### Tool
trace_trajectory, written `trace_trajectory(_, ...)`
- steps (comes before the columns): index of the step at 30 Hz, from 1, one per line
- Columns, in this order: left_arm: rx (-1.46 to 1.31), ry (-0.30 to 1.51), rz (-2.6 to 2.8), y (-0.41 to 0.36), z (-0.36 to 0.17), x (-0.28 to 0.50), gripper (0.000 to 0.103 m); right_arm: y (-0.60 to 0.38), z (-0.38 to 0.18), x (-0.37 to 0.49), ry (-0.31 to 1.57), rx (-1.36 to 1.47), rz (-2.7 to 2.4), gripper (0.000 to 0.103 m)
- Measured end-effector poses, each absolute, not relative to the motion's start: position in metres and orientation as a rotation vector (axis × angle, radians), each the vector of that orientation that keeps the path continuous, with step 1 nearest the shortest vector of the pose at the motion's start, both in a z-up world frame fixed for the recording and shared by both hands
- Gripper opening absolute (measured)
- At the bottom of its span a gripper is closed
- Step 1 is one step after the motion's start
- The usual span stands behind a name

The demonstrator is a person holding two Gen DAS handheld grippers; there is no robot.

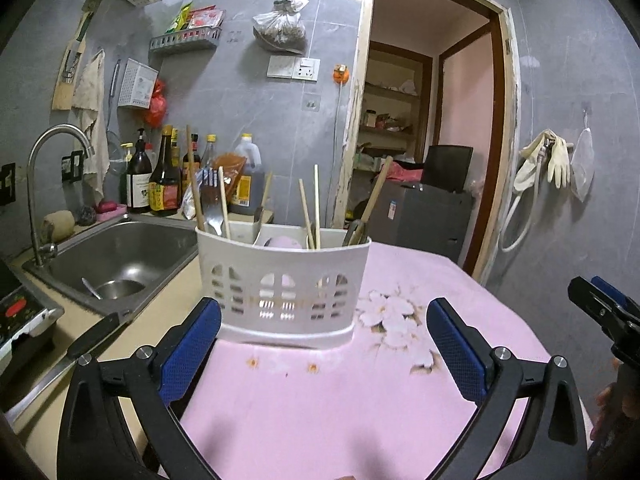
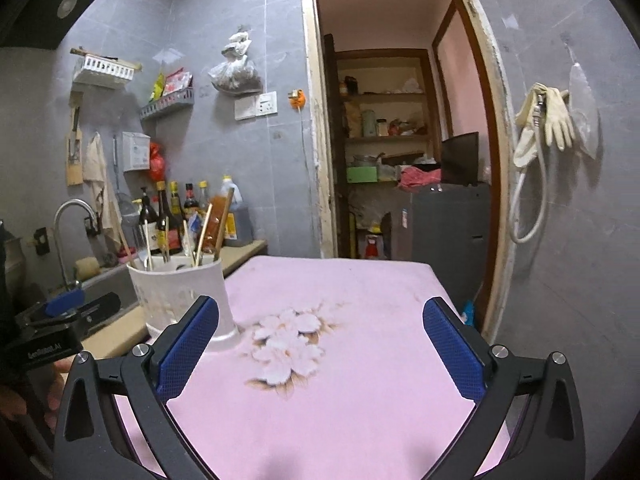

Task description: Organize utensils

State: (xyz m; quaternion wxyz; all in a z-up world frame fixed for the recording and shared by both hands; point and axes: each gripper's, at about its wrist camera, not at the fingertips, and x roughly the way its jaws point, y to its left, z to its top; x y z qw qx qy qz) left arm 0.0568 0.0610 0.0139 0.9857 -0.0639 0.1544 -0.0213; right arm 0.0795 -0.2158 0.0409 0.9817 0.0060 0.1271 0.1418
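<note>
low in the frame of each wrist view, both grippers hang above the pink cloth with nothing between their blue pads: the left gripper (image 1: 324, 344) has its jaws spread wide and released, and the right gripper (image 2: 320, 344) stands just as wide and empty. just past the left jaws, at the centre of the left wrist view, stands the white utensil holder (image 1: 284, 292) on the desk (image 2: 340, 400), upright, near the flower print (image 2: 286, 344) on the cloth. its compartments already hold chopsticks (image 1: 317, 206) and a fork (image 1: 210, 204) standing on end, with a wooden handle (image 1: 376, 190) leaning at the right side. no loose utensil shows on the cloth itself, so the sorting looks close to done or paused. if anything is left, it may be the spoon (image 1: 91, 288) lying in the sink (image 1: 120, 256) at centre left. to do that well, approach with jaws this wide, close on the handle rather than the bowl, lift clear of the sink rim, and lower it upright into a free compartment without knocking the leaning sticks. further back, bottles (image 1: 164, 176) line the wall.
</note>
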Motion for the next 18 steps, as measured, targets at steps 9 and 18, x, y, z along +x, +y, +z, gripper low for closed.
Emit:
trace_trajectory(9,-0.128,0.327,-0.039,0.058,-0.007,0.037,0.101,-0.222,0.022,0.06,0.258,0.003,0.214,0.103)
trace_trajectory(18,-0.149,0.327,-0.037,0.063,-0.013,0.03,0.101,-0.216,0.015,0.054,0.248,-0.023,0.216,0.103)
